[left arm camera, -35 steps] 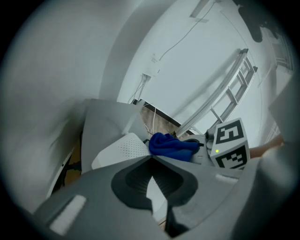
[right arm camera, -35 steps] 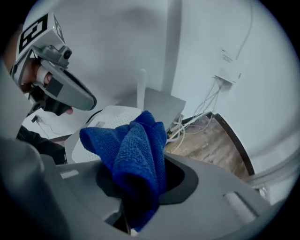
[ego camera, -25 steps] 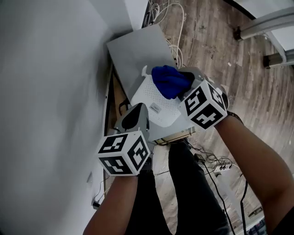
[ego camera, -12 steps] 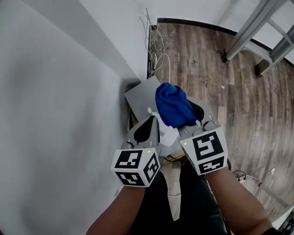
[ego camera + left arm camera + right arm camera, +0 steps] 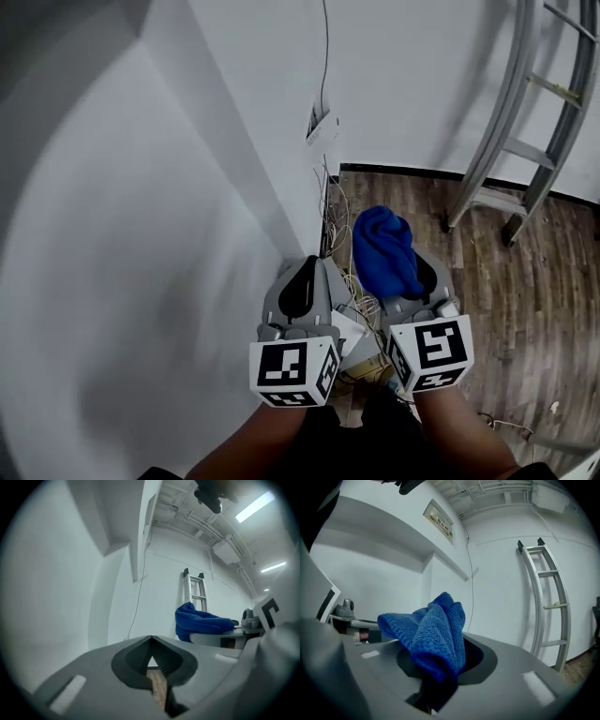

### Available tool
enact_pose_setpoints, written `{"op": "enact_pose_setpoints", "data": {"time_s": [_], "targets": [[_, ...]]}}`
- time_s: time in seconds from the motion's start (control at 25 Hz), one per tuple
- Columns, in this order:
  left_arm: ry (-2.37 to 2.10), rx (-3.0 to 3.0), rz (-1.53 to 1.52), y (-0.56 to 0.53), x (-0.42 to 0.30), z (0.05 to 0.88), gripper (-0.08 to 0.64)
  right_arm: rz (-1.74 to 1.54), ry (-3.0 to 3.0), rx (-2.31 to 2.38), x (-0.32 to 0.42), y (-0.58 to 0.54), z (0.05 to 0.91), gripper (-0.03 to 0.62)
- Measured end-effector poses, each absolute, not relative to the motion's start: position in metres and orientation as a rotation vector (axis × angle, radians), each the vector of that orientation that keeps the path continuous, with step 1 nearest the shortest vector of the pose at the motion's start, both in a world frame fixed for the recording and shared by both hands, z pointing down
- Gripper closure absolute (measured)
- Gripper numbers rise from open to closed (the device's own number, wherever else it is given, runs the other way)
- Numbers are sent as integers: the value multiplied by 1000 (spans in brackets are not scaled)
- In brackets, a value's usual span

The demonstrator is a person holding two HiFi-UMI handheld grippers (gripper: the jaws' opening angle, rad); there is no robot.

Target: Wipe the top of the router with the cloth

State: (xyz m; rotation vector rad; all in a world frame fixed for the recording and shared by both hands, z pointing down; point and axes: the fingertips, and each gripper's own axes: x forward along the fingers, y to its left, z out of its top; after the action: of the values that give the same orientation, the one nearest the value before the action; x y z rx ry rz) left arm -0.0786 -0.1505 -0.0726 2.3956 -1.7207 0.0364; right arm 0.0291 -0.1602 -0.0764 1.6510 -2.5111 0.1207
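The left gripper (image 5: 313, 262) is seen with its jaws brought fully together, tip meeting tip, and nothing is held between them; only a sliver of wooden floor (image 5: 553, 281) is glimpsed through the gap behind the tips in the left gripper view. The right gripper (image 5: 420, 274) is closed on a blue cloth (image 5: 384, 251), which is pinched at its lower folds and bunched up above and in front of the jaws, so that the jaw tips are covered by it. The two grippers are held side by side, close together, the cloth lying just to the right of the left gripper's jaws. The router (image 5: 349, 330) is shown only as a small white corner low between the two grippers, near their marker cubes, and the cloth is held apart from it, at the far end of the right gripper. A tangle of thin cables (image 5: 336, 230) is seen just beyond the left gripper's tips, at the foot of a white wall (image 5: 141, 234), and a wall plate (image 5: 322, 125) is fixed higher up, further ahead. A metal ladder (image 5: 525, 141) is leaned against the wall well beyond and to the right of the right gripper.
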Motion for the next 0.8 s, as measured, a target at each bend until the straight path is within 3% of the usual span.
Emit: {"op": "enact_pose_setpoints", "data": {"time_s": [0.44, 0.8], "targets": [[-1763, 2480, -29, -117, -98, -83, 558, -1, -2497, 1670, 0, -121, -82, 457], [-1739, 2498, 43, -113, -63, -129, 558, 89, -2485, 1655, 24, -115, -113, 457]]}}
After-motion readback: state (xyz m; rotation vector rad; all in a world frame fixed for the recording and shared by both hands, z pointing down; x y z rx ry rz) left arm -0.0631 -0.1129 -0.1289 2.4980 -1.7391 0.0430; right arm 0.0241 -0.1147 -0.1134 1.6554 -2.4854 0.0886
